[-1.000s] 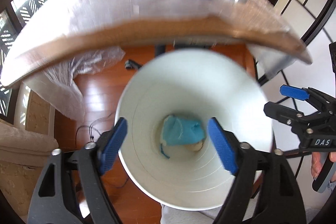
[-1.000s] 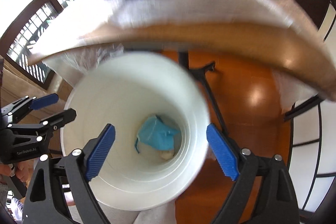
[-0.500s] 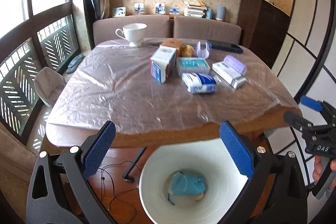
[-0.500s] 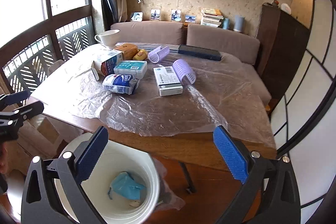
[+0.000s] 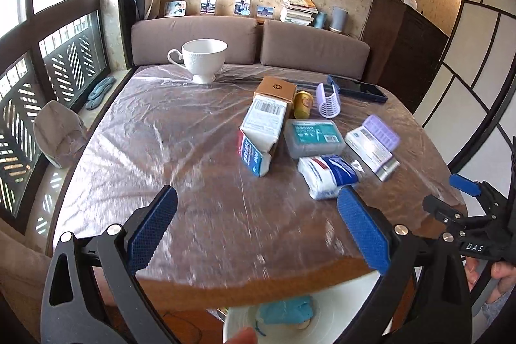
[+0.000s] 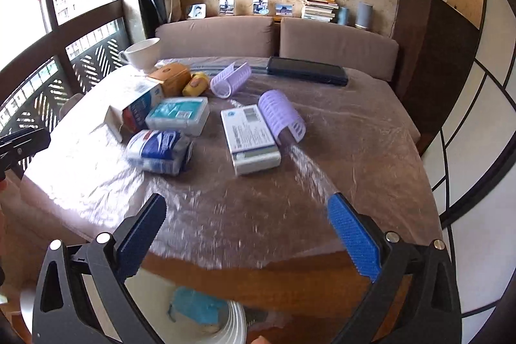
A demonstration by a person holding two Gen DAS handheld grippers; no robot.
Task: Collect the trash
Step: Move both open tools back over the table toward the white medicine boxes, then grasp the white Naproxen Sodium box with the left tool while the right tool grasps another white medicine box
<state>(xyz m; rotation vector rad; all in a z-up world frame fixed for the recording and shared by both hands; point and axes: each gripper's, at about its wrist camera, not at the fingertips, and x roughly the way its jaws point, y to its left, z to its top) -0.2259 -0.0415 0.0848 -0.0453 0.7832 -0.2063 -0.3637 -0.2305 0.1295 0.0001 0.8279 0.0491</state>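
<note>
Both grippers are open and empty above the near edge of the plastic-covered table [image 5: 193, 134]. My left gripper [image 5: 258, 231] faces an open blue and white carton [image 5: 261, 131], a teal box [image 5: 312, 137], a tissue pack [image 5: 327, 176] and a white box with a purple lid [image 5: 374, 144]. My right gripper [image 6: 248, 234] sees the tissue pack [image 6: 158, 150], the white box [image 6: 251, 137] and a purple roller [image 6: 280, 115]. A white bin [image 5: 309, 328] below the table edge holds blue trash [image 5: 283, 311].
A white cup [image 5: 201, 60], a brown box [image 5: 275, 89], a yellow can [image 5: 303, 103], a purple holder [image 5: 327, 100] and a dark case [image 5: 358, 87] stand further back. A sofa [image 5: 251, 41] lies behind the table; windows are at the left.
Both grippers have lifted from over the bin and tilted up to face the tabletop. The bin has dropped to the bottom edge of both views.
</note>
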